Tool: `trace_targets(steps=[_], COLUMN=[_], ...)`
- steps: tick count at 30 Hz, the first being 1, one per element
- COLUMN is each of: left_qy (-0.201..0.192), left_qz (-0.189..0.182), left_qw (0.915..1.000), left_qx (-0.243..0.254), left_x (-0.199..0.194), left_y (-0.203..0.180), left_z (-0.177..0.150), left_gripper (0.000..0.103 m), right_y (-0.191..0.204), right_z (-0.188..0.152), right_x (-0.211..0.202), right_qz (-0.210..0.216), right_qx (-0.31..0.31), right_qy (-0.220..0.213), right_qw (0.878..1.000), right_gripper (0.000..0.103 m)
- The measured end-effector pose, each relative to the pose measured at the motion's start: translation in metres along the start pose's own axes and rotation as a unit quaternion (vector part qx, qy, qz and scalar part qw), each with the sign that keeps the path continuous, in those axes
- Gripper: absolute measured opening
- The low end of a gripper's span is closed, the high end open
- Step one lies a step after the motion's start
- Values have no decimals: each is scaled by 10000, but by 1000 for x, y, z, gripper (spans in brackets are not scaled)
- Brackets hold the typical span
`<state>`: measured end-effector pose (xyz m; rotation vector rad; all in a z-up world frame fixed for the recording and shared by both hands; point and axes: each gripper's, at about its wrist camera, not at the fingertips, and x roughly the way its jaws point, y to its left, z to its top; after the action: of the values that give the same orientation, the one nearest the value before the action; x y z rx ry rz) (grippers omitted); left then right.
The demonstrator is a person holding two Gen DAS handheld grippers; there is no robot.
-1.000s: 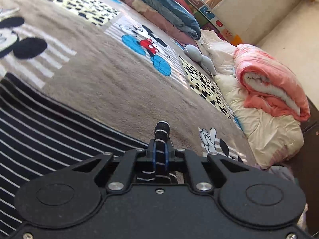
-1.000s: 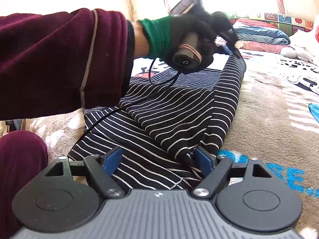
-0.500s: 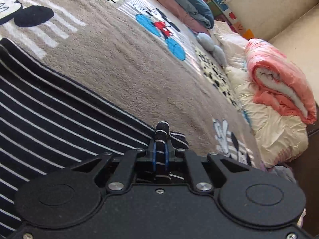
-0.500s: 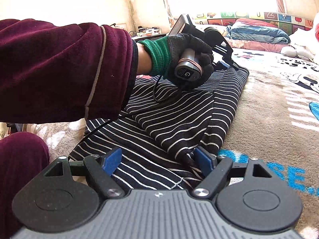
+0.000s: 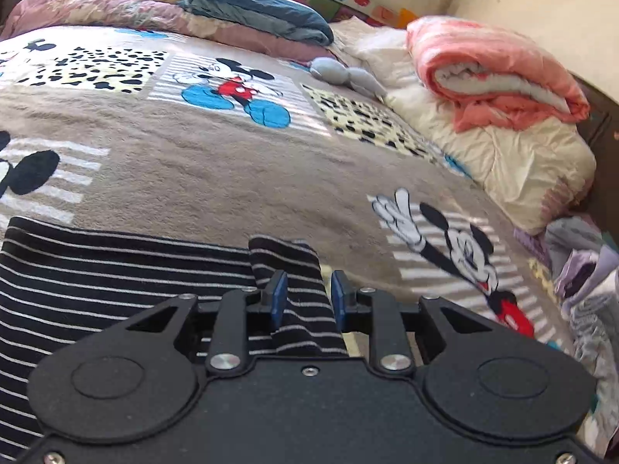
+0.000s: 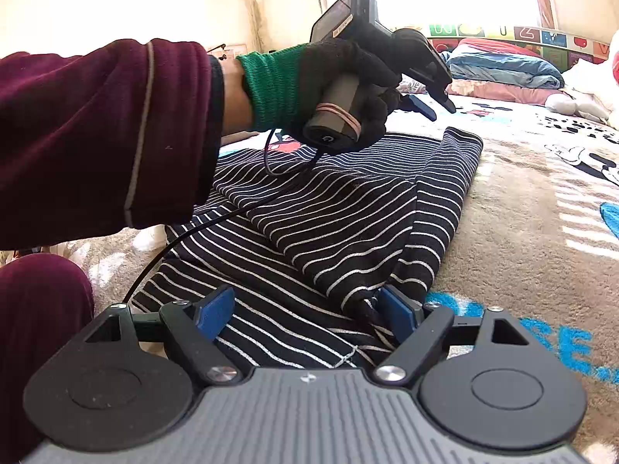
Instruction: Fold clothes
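One striped shirt [image 6: 348, 208] lies folded on the bed blanket [image 5: 216, 178], with two grippers over it and one gloved hand [image 6: 348, 77] in sight. The right gripper [image 6: 305, 309] rests wide open at the shirt's near edge, gripping nothing. The left gripper [image 5: 305, 295], clamped on the cloth a second ago, has just been opening and has lifted; a shirt corner sits loose between its fingers.

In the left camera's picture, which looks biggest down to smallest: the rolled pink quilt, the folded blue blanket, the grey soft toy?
1. Rolled pink quilt.
2. Folded blue blanket, though it lies further back, so this gap is unsure.
3. Grey soft toy, clearly smallest.
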<state>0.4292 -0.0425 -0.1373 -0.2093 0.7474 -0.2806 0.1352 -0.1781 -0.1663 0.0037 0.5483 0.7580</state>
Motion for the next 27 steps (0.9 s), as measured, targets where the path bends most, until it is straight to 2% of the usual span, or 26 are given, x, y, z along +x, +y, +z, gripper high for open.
trace_targets(steps=[1, 3, 6, 10, 12, 14, 18, 22, 25, 27], left_qy=[151, 369, 216, -94, -4, 256, 77, 548, 141, 45], left_qz=[153, 714, 479, 155, 1, -28, -253, 36, -161, -330], left_qw=[9996, 9963, 9986, 9996, 9992, 9985, 9977, 9960, 9970, 9974], left_qx=[194, 302, -74, 226, 405, 493, 621, 704, 737, 639], left_x=[8, 29, 19, -15, -21, -26, -63, -38, -71, -92], left_y=[-5, -1, 11, -9, -19, -26, -37, -32, -35, -35], left_z=[-4, -9, -8, -10, -13, -21, -53, -73, -72, -79], left_gripper=[21, 24, 24, 24, 24, 24, 24, 23, 23, 23], right_y=[0, 0, 0, 1, 1, 1, 3, 5, 6, 5], right_z=[0, -1, -1, -1, -1, -1, -1, -1, -1, -1], right_x=[0, -1, -1, -1, -1, 0, 3, 5, 6, 5], right_qz=[0, 25, 50, 48, 45, 39, 31, 23, 36, 41], right_qx=[-6, -1, -6, -53, -76, -96, -134, -189, -195, -183], right_qy=[-3, -5, -7, -8, -8, -1, 20, 45, 48, 44], right_qw=[10000, 10000, 10000, 10000, 10000, 9999, 9999, 9998, 9998, 9998], right_gripper=[82, 82, 82, 82, 82, 82, 84, 85, 85, 85])
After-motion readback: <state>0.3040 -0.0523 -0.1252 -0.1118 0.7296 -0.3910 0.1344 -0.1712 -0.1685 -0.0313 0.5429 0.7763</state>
